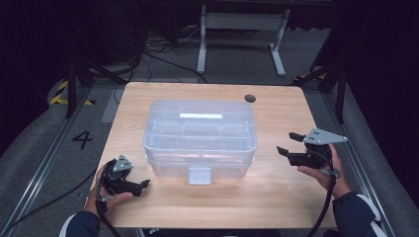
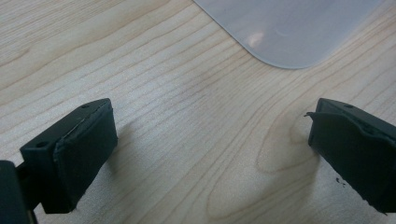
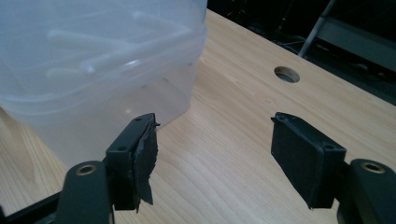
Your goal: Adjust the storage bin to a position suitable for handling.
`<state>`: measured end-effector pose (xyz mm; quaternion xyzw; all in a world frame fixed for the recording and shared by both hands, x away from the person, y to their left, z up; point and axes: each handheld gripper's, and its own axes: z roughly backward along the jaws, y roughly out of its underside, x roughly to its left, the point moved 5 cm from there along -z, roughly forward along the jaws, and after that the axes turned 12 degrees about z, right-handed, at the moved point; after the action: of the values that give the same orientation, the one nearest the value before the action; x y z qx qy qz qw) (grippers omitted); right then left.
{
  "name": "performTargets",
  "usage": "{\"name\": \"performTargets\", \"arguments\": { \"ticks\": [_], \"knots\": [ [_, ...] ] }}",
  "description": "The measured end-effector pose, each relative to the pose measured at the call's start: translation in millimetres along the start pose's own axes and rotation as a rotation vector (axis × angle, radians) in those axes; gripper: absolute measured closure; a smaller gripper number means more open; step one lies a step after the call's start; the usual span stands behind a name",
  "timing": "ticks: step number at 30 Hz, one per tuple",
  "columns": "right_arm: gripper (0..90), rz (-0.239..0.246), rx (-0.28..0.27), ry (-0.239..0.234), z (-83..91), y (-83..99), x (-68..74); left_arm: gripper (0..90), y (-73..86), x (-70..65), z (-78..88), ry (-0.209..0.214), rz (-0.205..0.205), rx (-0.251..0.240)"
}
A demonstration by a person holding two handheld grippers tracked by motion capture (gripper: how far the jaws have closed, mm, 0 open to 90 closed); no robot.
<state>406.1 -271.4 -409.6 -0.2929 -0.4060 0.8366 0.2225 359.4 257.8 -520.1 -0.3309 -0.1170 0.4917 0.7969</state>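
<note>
At the middle of the wooden table (image 1: 276, 187) I see the clear plastic storage box (image 1: 200, 136), its lid on, a white handle (image 1: 200, 116) lying flat along the top and a latch tab (image 1: 199, 175) hanging at the centre of its near side. My left gripper (image 1: 144, 184) sits low at the near left, just beside the box's near-left corner but apart from it; its jaws are spread wide with nothing but bare tabletop between them, and the left gripper view catches a rounded corner of the box (image 2: 292, 28) beyond them. My right gripper (image 1: 288, 143) is held above the table to the right of the box, near it without touching, pointing left toward its right end. Its jaws also stand apart and hold nothing; in the right gripper view the box wall (image 3: 93, 70) rises just past the left-hand jaw. Near the far right corner of the table is a round cable hole (image 1: 250, 98).
</note>
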Motion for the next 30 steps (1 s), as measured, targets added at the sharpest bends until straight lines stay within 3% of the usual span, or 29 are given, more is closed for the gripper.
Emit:
{"name": "performTargets", "arguments": {
  "ticks": [8,30],
  "knots": [
    [32.0,0.043,-0.027,-0.003,-1.4,-22.7,1.3,1.8,0.3,0.2,0.7,-0.005,-0.004,0.005],
    [32.0,0.084,-0.09,-0.012,-10.4,-68.4,5.6,1.8,0.3,0.1,0.7,-0.005,-0.003,0.005]
  ]
}}
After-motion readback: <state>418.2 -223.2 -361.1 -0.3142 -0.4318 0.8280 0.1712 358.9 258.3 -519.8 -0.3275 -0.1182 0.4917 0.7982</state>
